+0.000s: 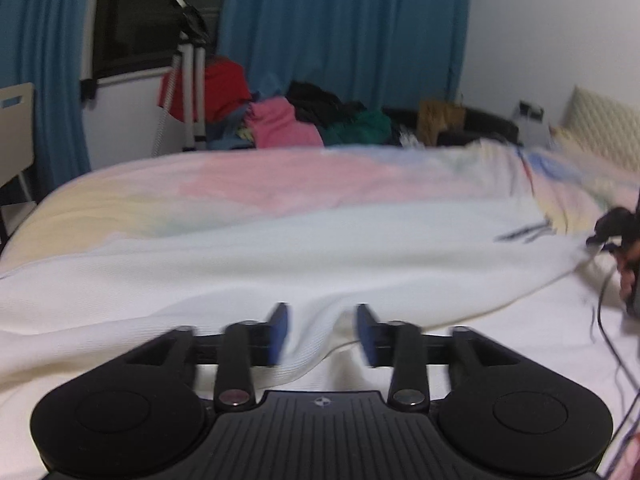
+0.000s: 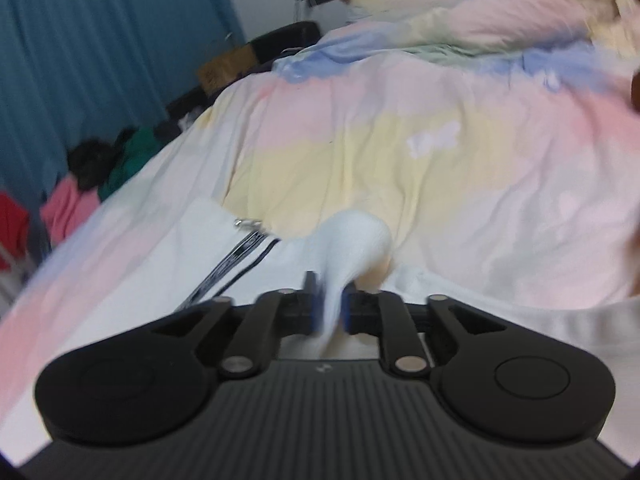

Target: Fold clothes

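**White garment spread on pastel bed, a gripper at each end**

The left gripper [image 1: 322, 334] stands with its blue pads [image 1: 278, 334] apart; a ridge of the white ribbed garment [image 1: 240, 272] rises between them, touching neither. Beyond it the cloth lies across the pastel bedspread [image 1: 280, 184]. The right gripper [image 2: 331, 306] has a bunched fold of the same white garment [image 2: 352, 240] between narrowly spaced pads; motion blur hides whether they press it. A black-and-white patterned strap [image 2: 228, 264] lies just left of it. A pile of clothes [image 1: 288, 120] sits beyond the bed, before blue curtains [image 1: 344, 40].
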{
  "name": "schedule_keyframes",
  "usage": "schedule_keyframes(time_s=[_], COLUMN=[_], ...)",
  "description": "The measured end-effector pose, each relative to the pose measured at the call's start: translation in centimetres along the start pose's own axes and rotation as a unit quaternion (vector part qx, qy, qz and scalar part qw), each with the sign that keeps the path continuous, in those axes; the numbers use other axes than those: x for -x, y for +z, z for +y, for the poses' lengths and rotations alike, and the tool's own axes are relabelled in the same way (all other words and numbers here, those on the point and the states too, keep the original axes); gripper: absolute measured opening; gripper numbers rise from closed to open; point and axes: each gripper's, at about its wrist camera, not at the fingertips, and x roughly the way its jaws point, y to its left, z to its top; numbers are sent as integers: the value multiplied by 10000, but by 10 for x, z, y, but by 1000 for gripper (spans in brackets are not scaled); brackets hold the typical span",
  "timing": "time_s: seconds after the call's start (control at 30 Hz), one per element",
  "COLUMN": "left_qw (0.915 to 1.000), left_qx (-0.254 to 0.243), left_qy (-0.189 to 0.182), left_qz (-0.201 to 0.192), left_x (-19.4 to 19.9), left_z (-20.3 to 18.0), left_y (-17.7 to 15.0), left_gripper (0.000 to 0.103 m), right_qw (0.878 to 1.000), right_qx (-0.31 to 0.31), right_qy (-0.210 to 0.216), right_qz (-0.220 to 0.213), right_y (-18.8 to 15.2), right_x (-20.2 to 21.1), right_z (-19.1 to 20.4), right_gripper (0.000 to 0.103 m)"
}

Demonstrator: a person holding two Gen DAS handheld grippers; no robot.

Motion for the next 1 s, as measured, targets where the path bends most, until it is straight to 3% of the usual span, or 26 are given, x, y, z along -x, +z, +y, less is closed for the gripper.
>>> schedule_keyframes(time_s=[0.07, 0.1, 0.2, 0.3, 0.4, 0.5, 0.67, 0.77, 1.0], left_qw=[9999, 9998, 9989, 9977, 9963, 9932, 9851, 9802, 9744], left_qx=[31, 65, 247, 400, 502, 806, 1218, 1394, 1574], left_qy=[121, 180, 333, 454, 619, 804, 1215, 1402, 1605], left_qz=[-79, -110, -228, -297, -315, -243, -72, 26, 40], left_x=[19, 29, 60, 91, 116, 132, 147, 150, 151], left_z=[-5, -7, -14, -18, -22, -18, -6, 3, 16], left_y=[2, 3, 3, -1, -9, -16, -28, -31, -27], left_gripper=[62, 70, 90, 103, 103, 103, 103, 103, 103], right_qw=[9998, 9994, 9974, 9951, 9963, 9983, 9966, 9947, 9934], right_qx=[160, 235, 491, 699, 583, 322, -176, -586, -613], right_qy=[151, 253, 515, 661, 510, 66, -760, -847, -914], right_qz=[-36, -58, -126, -217, -383, -482, -251, 63, 318], right_y=[0, -1, -5, -5, -2, 0, -2, -7, -15], right_x=[25, 39, 80, 118, 146, 158, 155, 151, 144], right_z=[6, 8, 12, 9, -5, -24, -58, -78, -80], right_gripper=[58, 65, 68, 68, 68, 68, 68, 68, 70])
